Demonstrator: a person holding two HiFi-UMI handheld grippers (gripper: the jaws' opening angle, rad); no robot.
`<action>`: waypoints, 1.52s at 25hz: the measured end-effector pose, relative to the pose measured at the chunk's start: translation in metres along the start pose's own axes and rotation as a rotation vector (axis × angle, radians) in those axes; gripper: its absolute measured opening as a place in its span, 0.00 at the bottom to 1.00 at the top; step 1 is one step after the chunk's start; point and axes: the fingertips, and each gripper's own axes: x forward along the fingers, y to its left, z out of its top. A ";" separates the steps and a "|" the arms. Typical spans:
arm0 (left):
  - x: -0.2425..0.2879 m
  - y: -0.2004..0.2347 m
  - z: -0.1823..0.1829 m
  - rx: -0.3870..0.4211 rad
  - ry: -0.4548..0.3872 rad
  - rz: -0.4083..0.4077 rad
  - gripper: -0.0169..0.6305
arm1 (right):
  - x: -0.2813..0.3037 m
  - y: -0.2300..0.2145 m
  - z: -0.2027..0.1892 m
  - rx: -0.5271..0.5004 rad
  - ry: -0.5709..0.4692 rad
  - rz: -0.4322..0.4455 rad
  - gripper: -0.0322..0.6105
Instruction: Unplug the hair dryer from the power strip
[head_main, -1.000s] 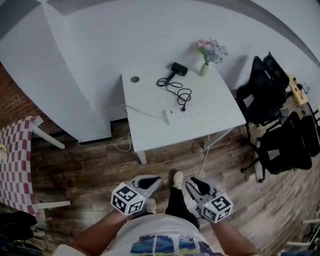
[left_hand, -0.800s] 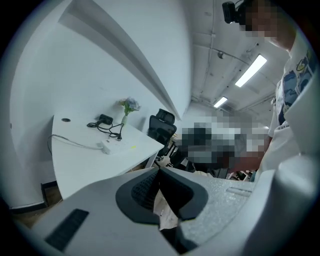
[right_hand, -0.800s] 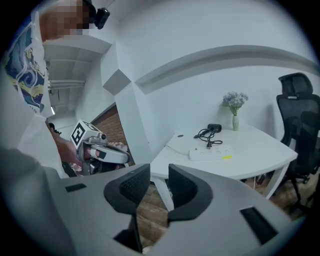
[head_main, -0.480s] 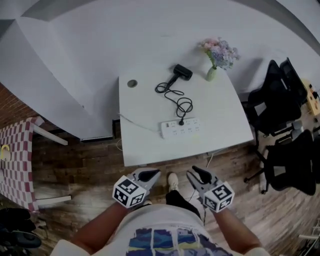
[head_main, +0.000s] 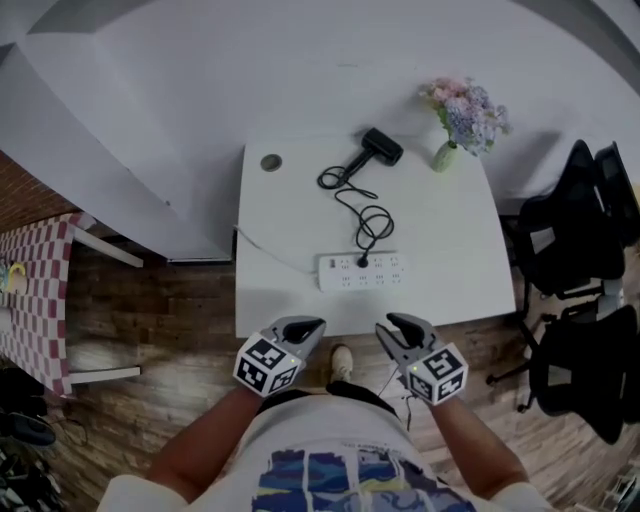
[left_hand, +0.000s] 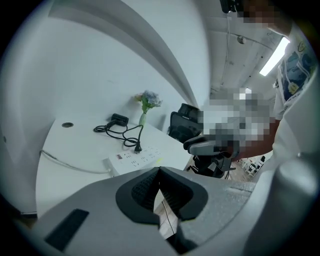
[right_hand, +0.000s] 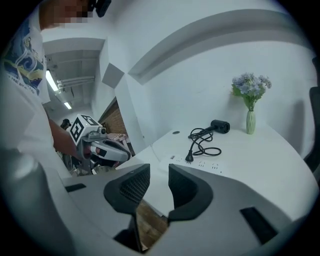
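Observation:
A black hair dryer (head_main: 381, 146) lies at the back of the white table (head_main: 450, 230). Its cord (head_main: 367, 215) coils forward to a plug (head_main: 362, 262) seated in the white power strip (head_main: 360, 270). Both grippers hover at the table's near edge, well short of the strip. My left gripper (head_main: 308, 328) is shut with nothing in it; its pads meet at the tip in the left gripper view (left_hand: 159, 172). My right gripper (head_main: 396, 325) stands open and empty, a clear gap between its pads (right_hand: 159, 175). The right gripper view shows the plug (right_hand: 189, 158) and dryer (right_hand: 220, 126) ahead.
A vase of flowers (head_main: 462, 110) stands at the table's back right corner, and a round cable hole (head_main: 271, 162) at its back left. The strip's white lead (head_main: 268, 250) runs off the left edge. Black office chairs (head_main: 570, 240) stand to the right, a checkered table (head_main: 30, 300) to the left.
Both grippers have come forward from over the wooden floor to the table's near edge. The table, strip and dryer now sit closer and more centred in the head view.

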 end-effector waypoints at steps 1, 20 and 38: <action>0.006 0.005 0.001 -0.001 0.002 0.020 0.03 | 0.004 -0.007 0.000 -0.005 0.006 0.010 0.21; 0.071 0.073 -0.010 -0.035 0.097 0.178 0.03 | 0.090 -0.080 0.008 -0.117 0.111 0.114 0.22; 0.105 0.089 -0.021 -0.002 0.184 0.163 0.03 | 0.148 -0.098 0.013 -0.046 0.131 0.147 0.23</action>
